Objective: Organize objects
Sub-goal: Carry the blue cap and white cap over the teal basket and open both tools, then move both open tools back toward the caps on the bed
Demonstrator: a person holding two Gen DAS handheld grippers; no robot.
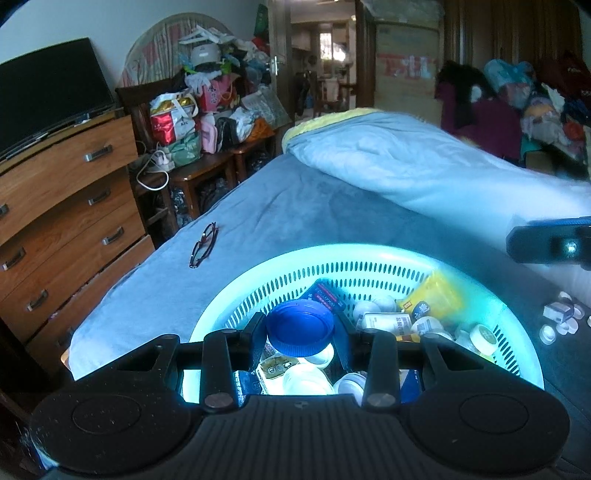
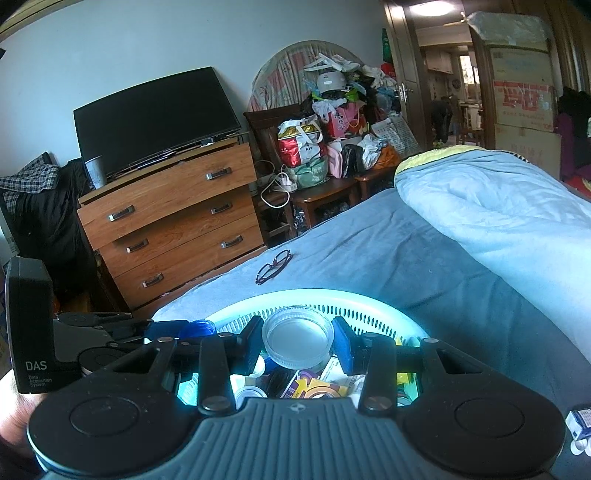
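Bedroom clutter rings a blue-sheeted bed [image 1: 280, 206]. Left gripper [image 1: 300, 332] jaws pinch a blue lid [image 1: 300, 323], right gripper [image 2: 297, 345] jaws a clear lid [image 2: 297, 341], both over the white basket [image 1: 369, 254]. Light, stiff, probably slippery plastic; rim edges look the best hold.

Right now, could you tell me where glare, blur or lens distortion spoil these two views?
Left wrist view: the basket rim is blown out to a cyan glow, the yellow packet and the right gripper are smeared, and the dresser bows with the fisheye. Right wrist view: the rim glares too, the clear lid is sharp, and the ceiling lamp is overexposed.
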